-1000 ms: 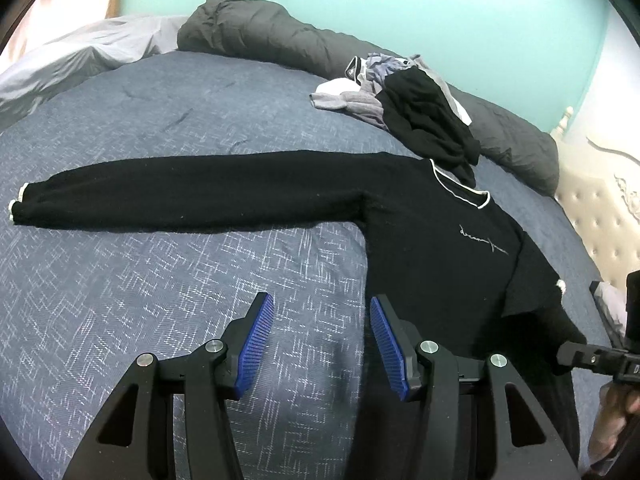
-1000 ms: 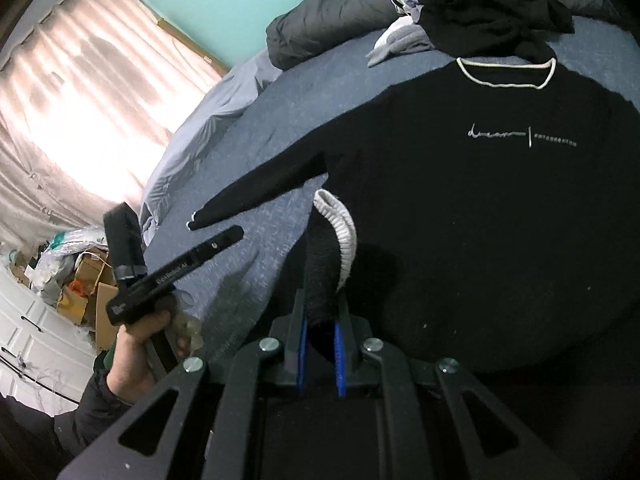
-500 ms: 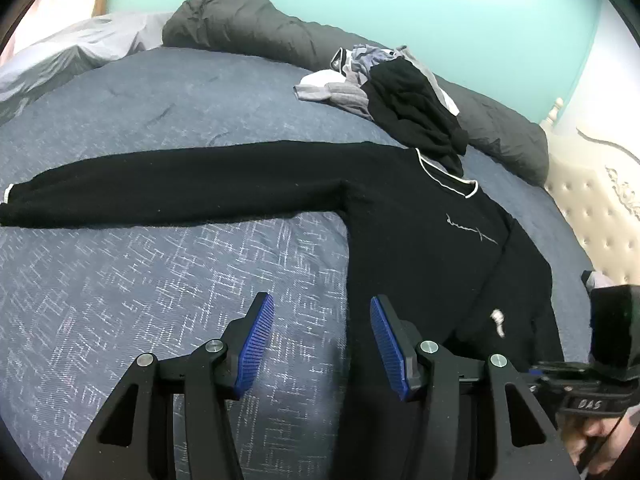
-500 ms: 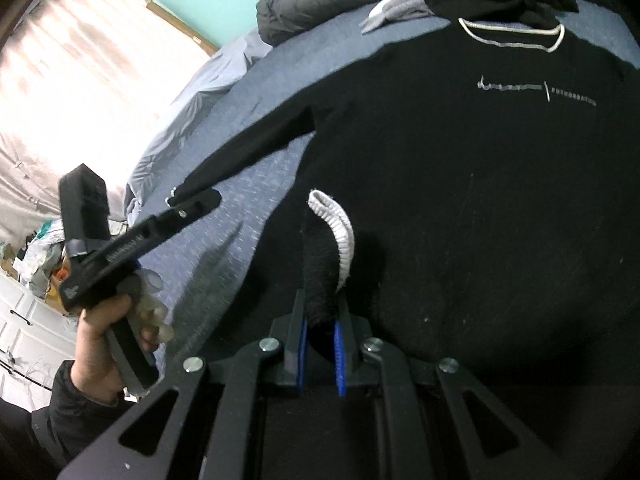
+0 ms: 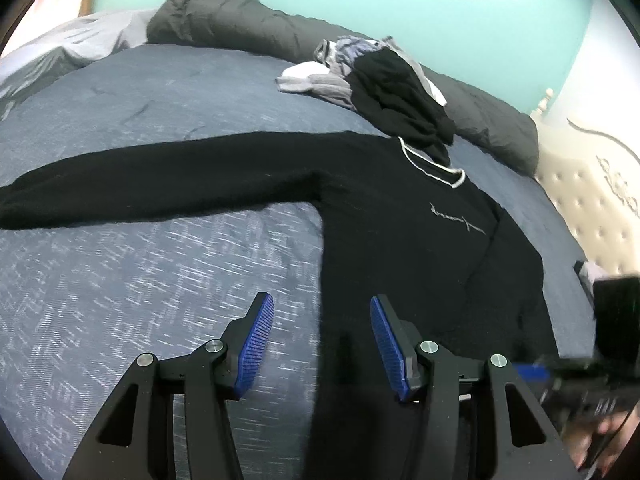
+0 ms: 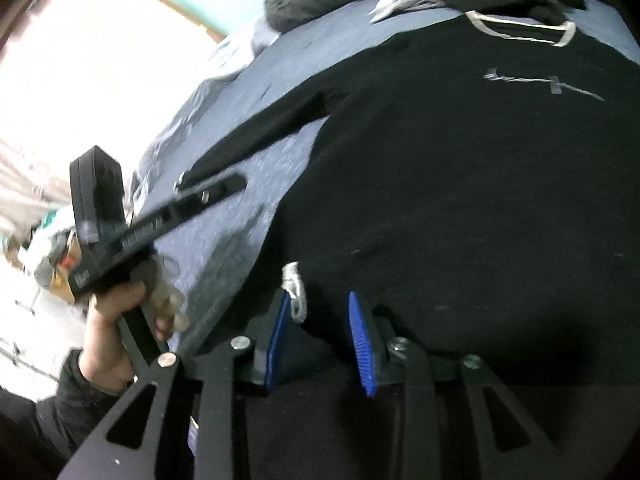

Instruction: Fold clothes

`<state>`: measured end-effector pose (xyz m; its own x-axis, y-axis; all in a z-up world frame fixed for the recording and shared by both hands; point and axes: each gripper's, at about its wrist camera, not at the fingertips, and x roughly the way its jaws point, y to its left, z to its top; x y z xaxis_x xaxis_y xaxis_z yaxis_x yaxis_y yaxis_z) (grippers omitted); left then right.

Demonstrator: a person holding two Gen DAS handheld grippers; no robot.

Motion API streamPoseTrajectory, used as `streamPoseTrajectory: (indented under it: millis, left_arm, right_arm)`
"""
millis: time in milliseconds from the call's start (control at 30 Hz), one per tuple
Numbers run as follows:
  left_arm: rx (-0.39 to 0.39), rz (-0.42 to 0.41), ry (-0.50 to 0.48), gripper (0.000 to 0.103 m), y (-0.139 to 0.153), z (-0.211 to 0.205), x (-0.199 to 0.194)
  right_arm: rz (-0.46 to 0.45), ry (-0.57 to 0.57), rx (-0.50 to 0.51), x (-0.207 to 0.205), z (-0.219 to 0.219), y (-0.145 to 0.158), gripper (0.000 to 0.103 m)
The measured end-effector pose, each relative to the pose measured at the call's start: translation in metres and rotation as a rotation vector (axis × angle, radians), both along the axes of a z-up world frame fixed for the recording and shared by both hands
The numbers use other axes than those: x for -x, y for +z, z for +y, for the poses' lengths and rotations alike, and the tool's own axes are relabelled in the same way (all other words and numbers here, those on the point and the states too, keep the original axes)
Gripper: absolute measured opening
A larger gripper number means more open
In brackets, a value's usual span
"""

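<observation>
A black sweater point(image 5: 420, 240) with a white-trimmed collar lies flat, chest up, on the blue-grey bed point(image 5: 140, 280). One sleeve point(image 5: 160, 176) stretches out to the left. The other sleeve is folded over the body, and its white cuff point(image 6: 294, 288) lies low between my right gripper's point(image 6: 319, 294) blue pads, close to the left one. Those jaws are opening and do not press on the cuff. My left gripper point(image 5: 322, 298) hovers open over the sweater's near side edge, holding nothing. It also shows in the right wrist view, in a person's hand point(image 6: 116, 320).
A pile of black, grey and white clothes point(image 5: 380, 76) sits just behind the collar. A rolled dark grey duvet point(image 5: 240, 28) runs along the teal wall. A tufted headboard point(image 5: 592, 208) stands on the right. A bright curtained window point(image 6: 80, 60) lies beyond the bed's left edge.
The right jaws, shut on the sleeve near its cuff before, have parted, and the sleeve has dropped from upright onto the sweater's body. The left gripper stays open, drifting slightly.
</observation>
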<state>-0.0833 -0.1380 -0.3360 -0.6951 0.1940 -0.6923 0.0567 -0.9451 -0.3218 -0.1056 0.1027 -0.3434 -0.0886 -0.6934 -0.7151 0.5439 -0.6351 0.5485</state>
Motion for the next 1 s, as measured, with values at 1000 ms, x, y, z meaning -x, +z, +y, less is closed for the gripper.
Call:
streamPoseTrajectory:
  millis: [1000]
  left_arm:
    - [0.054, -0.083, -0.211, 0.055, -0.034, 0.073, 0.016]
  right_arm:
    - [0.104, -0.567, -0.351, 0.280, 0.204, 0.030, 0.048]
